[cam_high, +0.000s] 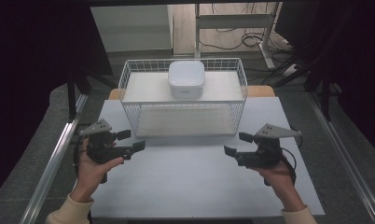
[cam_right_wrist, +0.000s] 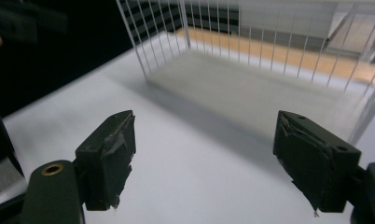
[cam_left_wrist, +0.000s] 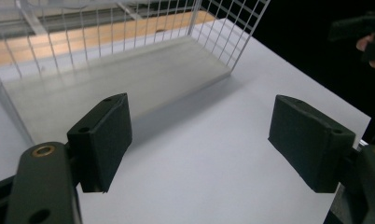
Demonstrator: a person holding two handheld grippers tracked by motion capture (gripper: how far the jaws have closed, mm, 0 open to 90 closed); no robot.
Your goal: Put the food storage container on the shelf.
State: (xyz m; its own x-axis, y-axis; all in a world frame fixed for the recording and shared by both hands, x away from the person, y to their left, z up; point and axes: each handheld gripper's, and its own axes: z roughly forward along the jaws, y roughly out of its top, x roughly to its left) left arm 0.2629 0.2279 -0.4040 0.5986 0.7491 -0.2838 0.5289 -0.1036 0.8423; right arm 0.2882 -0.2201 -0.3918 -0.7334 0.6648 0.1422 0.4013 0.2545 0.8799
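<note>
A white wire basket (cam_high: 183,100) stands at the back middle of the white table (cam_high: 190,186). A white rounded box (cam_high: 186,79) sits inside it against the far wall. My left gripper (cam_high: 132,140) hovers over the table off the basket's front left corner, open, nothing between its jaws. My right gripper (cam_high: 236,143) mirrors it off the front right corner, also open and empty. In the left gripper view the wide-apart jaws (cam_left_wrist: 199,135) face the basket's (cam_left_wrist: 213,37) pale floor. The right gripper view shows my right gripper (cam_right_wrist: 204,158) with its worn pads (cam_right_wrist: 113,154) aimed at the basket (cam_right_wrist: 143,51).
Metal rails (cam_high: 55,158) run along both sides of the table. A wooden board (cam_high: 260,91) shows behind the basket. Desk legs and cables (cam_high: 251,39) lie on the floor farther back. Bare table surface spreads between the two grippers.
</note>
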